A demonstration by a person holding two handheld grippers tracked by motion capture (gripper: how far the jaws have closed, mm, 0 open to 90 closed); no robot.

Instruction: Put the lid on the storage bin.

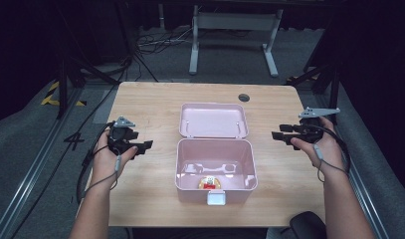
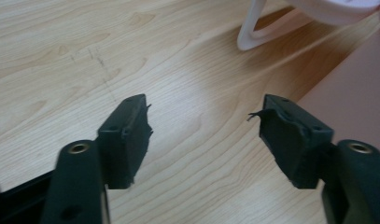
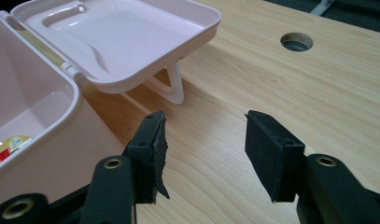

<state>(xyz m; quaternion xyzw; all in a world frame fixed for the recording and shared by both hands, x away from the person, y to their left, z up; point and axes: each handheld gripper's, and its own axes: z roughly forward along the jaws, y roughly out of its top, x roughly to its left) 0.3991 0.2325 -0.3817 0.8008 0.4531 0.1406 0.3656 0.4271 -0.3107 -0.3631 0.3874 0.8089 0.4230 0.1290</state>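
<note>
Wooden table [image 1: 155, 99]: pink box [image 1: 215, 169] open, contents unclear; both grippers [image 1: 140, 147] [image 1: 279, 135] apart, empty.

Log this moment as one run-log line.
left tongs: open, empty, left of box | right tongs: open, empty, right of box | box: lid open, small item inside

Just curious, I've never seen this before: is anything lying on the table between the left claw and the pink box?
No. In the high view, bare wooden table lies between the left gripper and the open pink box.
</note>
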